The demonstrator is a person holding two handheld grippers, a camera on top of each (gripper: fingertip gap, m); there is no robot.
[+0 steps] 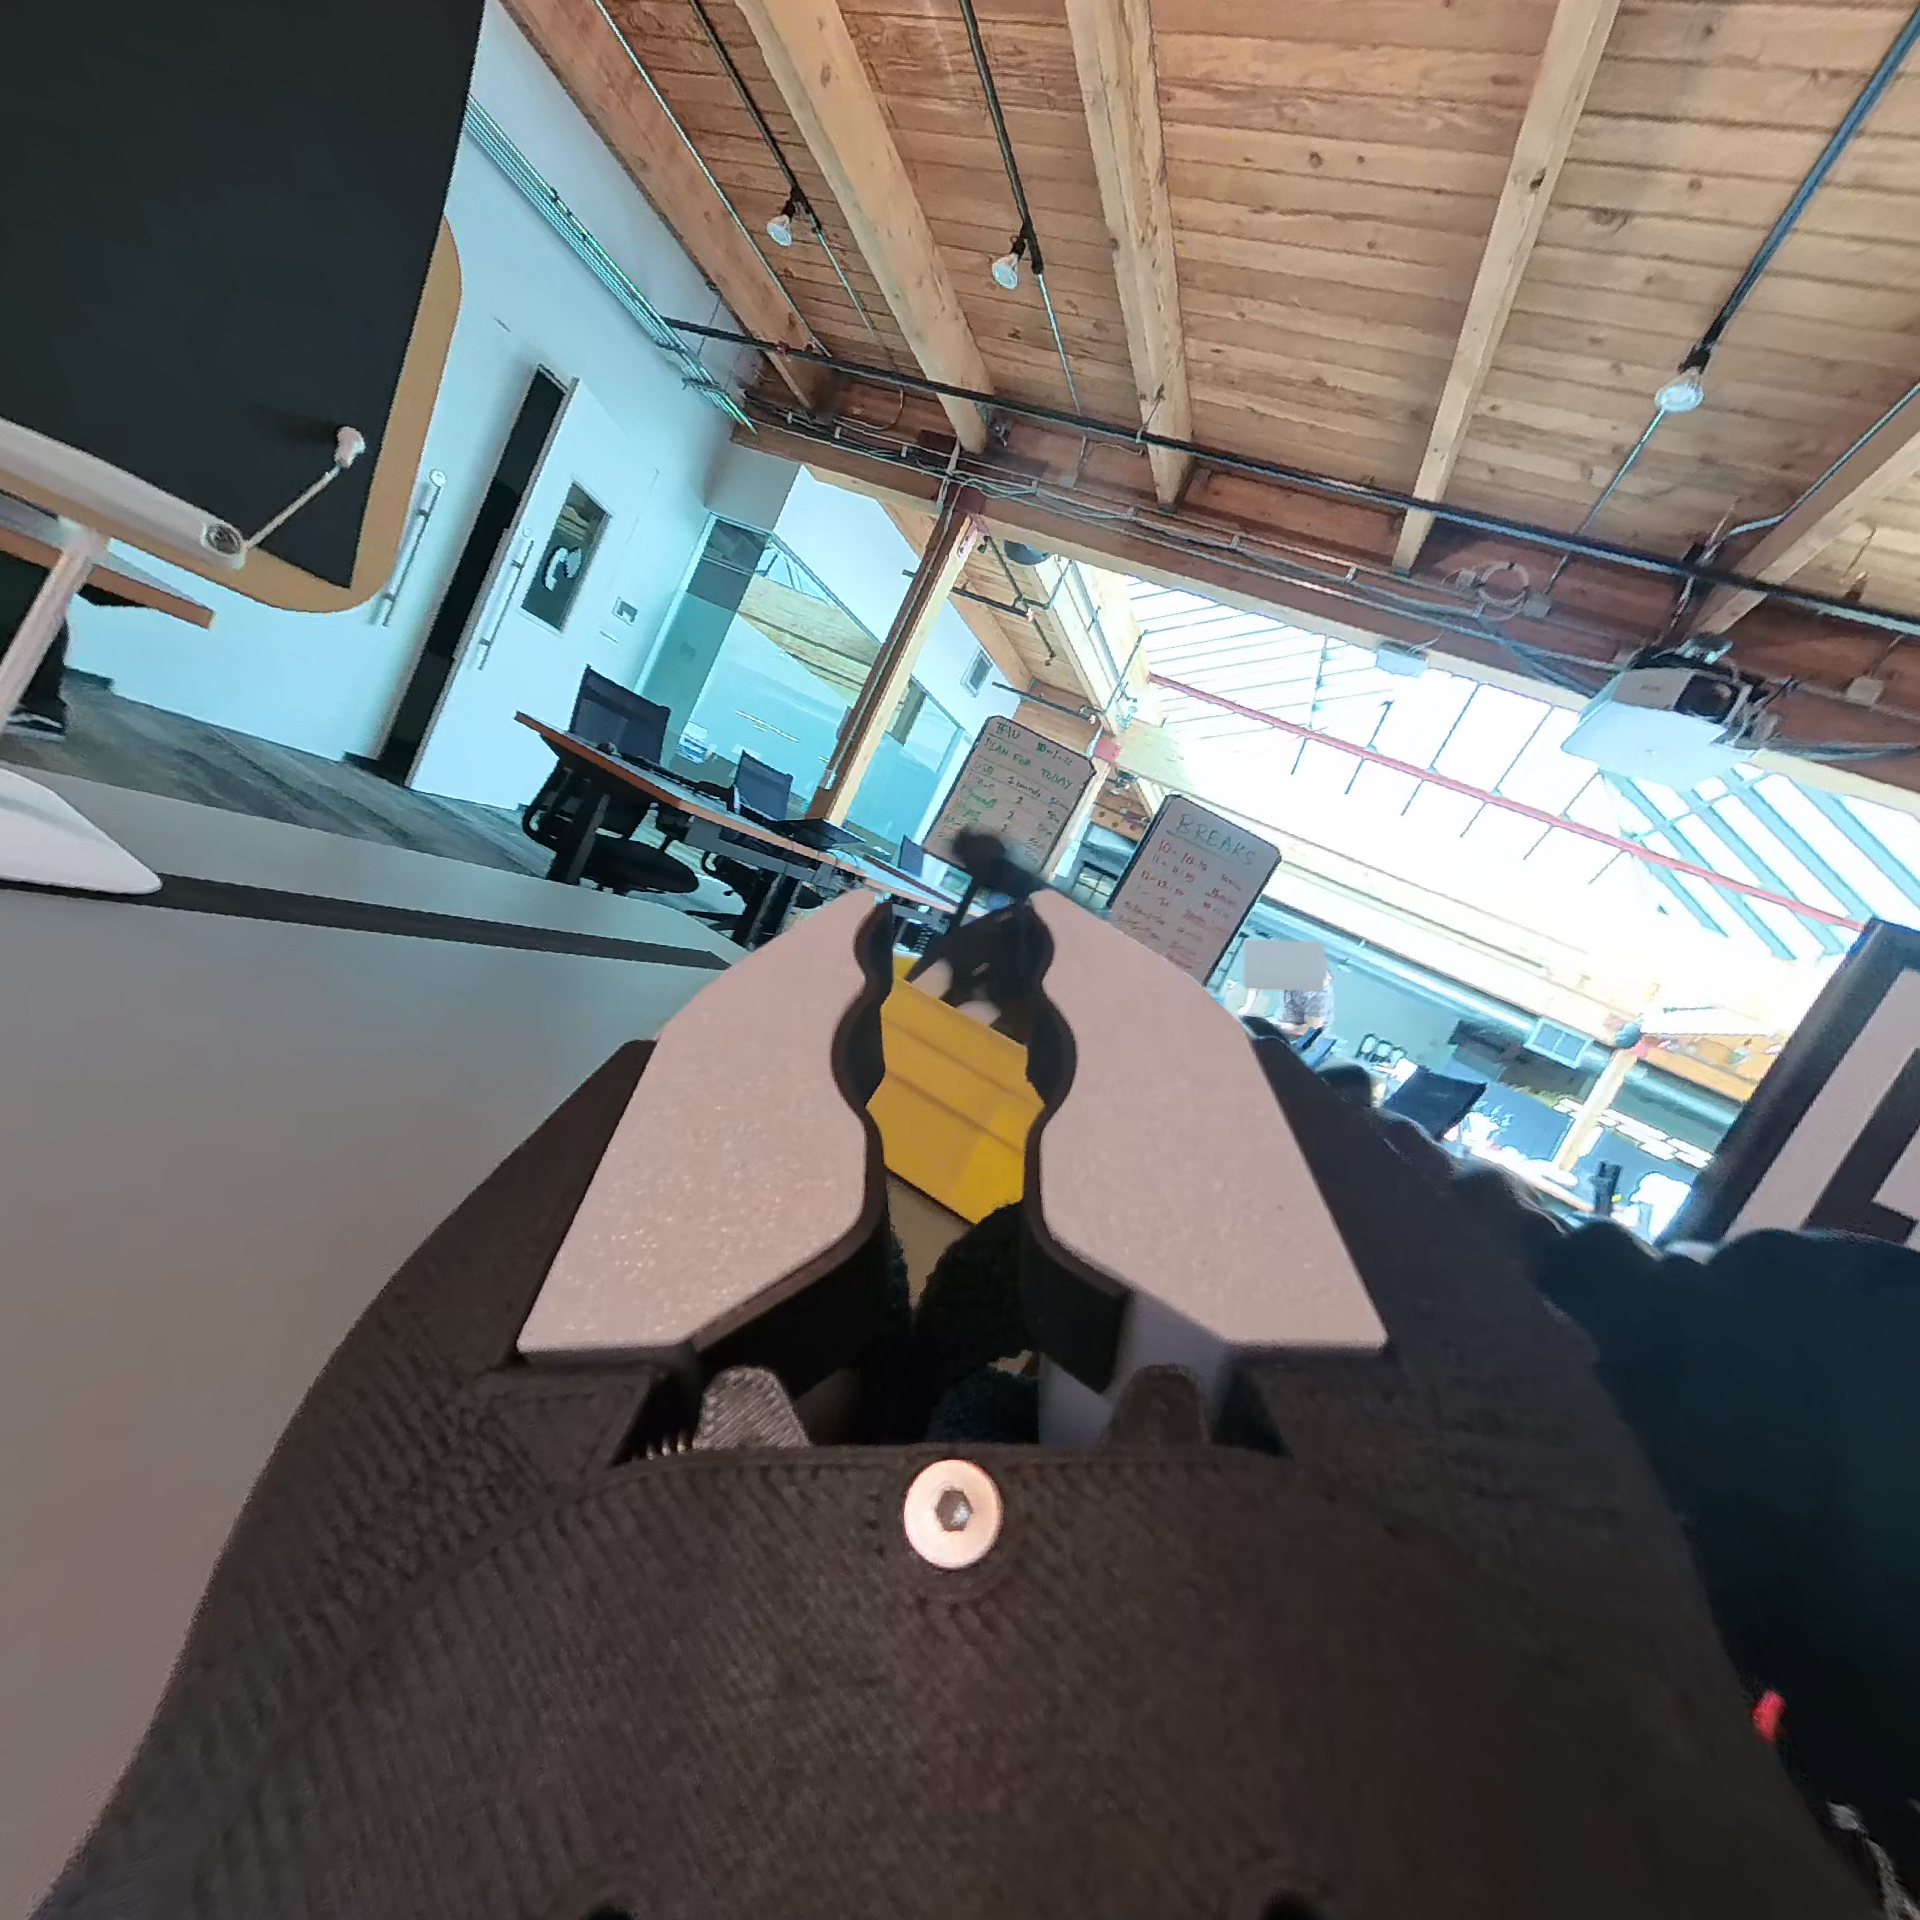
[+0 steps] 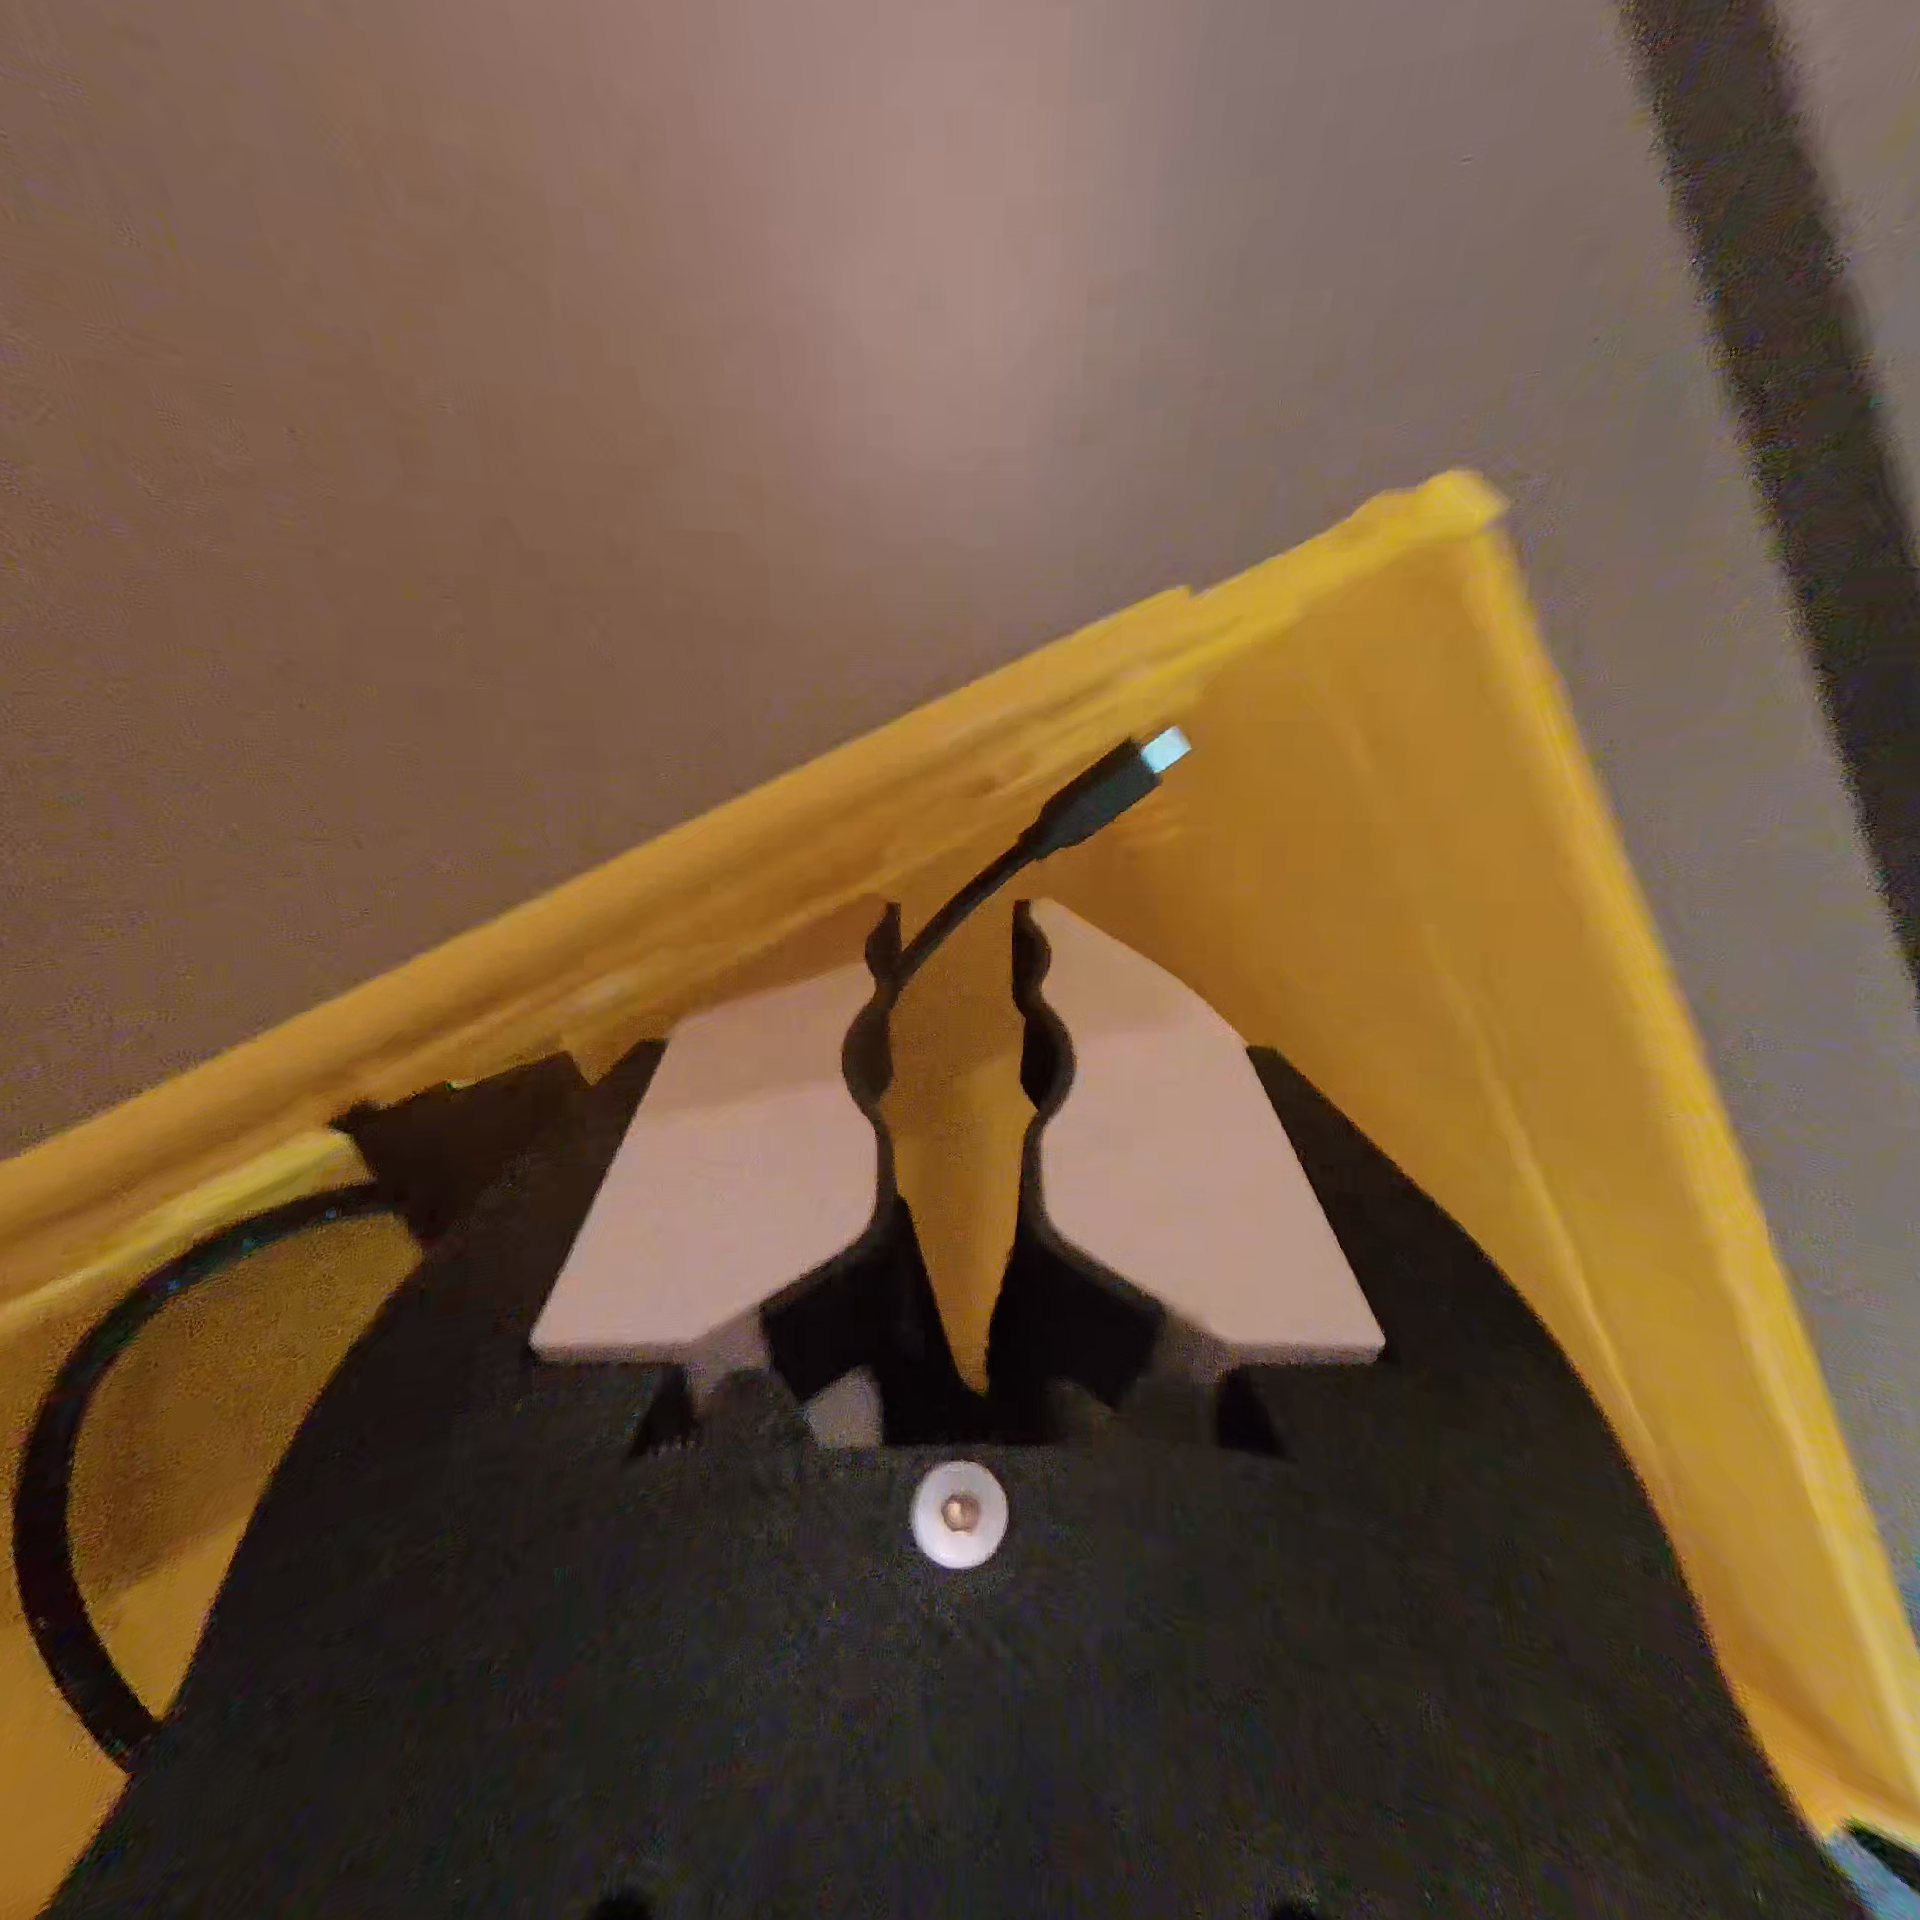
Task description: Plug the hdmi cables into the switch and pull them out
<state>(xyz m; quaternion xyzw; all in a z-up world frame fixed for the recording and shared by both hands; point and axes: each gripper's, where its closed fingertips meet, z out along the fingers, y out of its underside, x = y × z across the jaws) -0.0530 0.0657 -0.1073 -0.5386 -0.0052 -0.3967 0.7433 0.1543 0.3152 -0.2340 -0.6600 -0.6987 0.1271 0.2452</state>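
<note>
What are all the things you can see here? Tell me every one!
yellow bin: one, yellow, in front of both grippers
thin cable: one, black with a pale plug tip, lying inside the bin
thick cable: one, black, looping at the bin's left edge
table: one, grey, under the bin
desks with chairs: several, dark, far across the room
whiteboards: two, white, at the back
ceiling: one, brown wood, overhead
left hand-held gripper: one, grey and black, slightly open
right hand-held gripper: one, pale and black, open, over the bin
</note>
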